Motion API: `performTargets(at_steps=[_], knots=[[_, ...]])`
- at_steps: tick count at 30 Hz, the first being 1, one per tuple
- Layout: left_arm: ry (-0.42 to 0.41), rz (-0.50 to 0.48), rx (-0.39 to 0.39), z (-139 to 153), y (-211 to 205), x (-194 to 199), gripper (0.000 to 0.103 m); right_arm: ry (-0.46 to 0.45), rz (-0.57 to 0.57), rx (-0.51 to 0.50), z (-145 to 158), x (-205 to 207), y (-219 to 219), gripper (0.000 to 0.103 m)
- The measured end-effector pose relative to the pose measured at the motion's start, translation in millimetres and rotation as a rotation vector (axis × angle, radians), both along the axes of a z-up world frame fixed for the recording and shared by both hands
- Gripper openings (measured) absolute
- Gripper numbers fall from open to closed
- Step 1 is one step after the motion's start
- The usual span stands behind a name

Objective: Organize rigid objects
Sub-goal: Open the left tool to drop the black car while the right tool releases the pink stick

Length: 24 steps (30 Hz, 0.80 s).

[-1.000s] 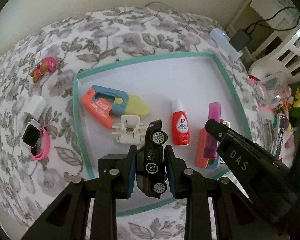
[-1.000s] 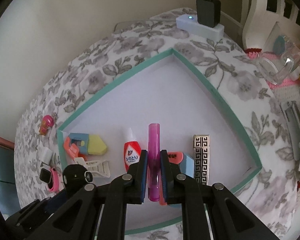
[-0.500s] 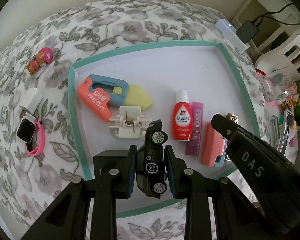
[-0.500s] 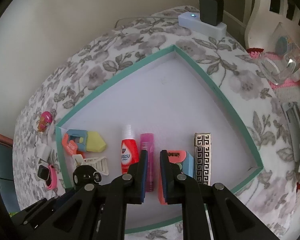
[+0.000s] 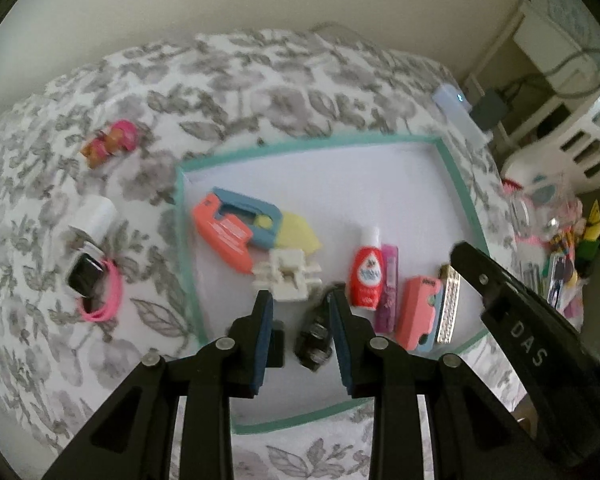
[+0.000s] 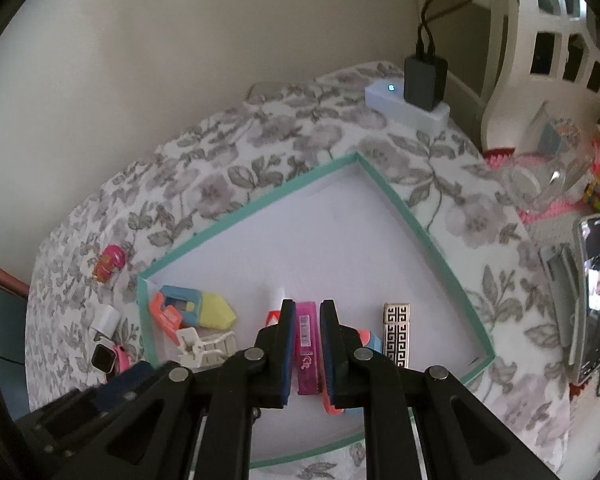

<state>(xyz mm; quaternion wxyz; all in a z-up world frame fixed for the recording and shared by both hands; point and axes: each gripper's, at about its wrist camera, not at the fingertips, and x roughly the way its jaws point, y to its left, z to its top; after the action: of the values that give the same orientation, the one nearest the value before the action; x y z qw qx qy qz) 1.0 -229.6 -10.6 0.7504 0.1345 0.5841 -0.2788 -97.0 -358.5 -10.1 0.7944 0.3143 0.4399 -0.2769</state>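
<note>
1. The black toy car [image 5: 315, 336] lies on the tray floor between my left claw [image 5: 300, 312]'s spread pads; it sits close to the right pad, with a clear gap to the left pad; the view is blurred, so I cannot tell whether it touches.
2. My left claw is apart and holds nothing; just ahead of its tips sits the white clip [image 5: 286, 276]; ahead and to the left lies the coral and blue cutter [image 5: 236, 232] with a yellow tip.
3. My right claw [image 6: 305, 312] is also apart; the pink tube [image 6: 307, 344] lies flat in the gap between its pads, free on both sides.
4. Left of my right claw the red bottle [image 5: 366, 274] lies just beside the pink tube; to its right come the coral case [image 5: 418, 322] and the patterned bar [image 6: 396, 334].
5. All of these rest in the teal-rimmed tray [image 6: 440, 248]; outside it, far left of my left claw, the pink figure [image 5: 110, 146] and the pink-strapped watch [image 5: 90, 284] lie on the floral cloth [image 5: 260, 92].
</note>
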Motion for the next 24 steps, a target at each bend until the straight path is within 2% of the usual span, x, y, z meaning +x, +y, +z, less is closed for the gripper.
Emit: performTargets(at_steps=[5, 8, 10, 14, 17, 19, 23, 24], knots=[[-0.072, 0.066, 0.004, 16, 16, 13, 0.04, -0.001, 0.016, -0.028, 7, 3, 5, 0.013], [-0.084, 0.106, 0.001, 21, 28, 22, 0.043, 0.011, 0.031, -0.042, 6, 7, 9, 0.013], [-0.088, 0.143, 0.005, 22, 37, 30, 0.051, 0.027, 0.062, -0.056, 5, 14, 16, 0.013], [-0.09, 0.211, 0.024, 19, 56, 45, 0.053, 0.046, 0.087, -0.071, 2, 21, 24, 0.014], [-0.082, 0.261, 0.04, 13, 71, 56, 0.063, 0.068, 0.103, -0.088, -1, 26, 31, 0.029], [-0.079, 0.291, 0.048, 10, 80, 62, 0.071, 0.074, 0.112, -0.092, -4, 29, 34, 0.05], [-0.077, 0.328, 0.06, 4, 94, 70, 0.072, 0.078, 0.119, -0.096, -6, 33, 37, 0.059], [-0.075, 0.338, 0.062, 3, 97, 72, 0.077, 0.085, 0.118, -0.099, -8, 33, 38, 0.064]])
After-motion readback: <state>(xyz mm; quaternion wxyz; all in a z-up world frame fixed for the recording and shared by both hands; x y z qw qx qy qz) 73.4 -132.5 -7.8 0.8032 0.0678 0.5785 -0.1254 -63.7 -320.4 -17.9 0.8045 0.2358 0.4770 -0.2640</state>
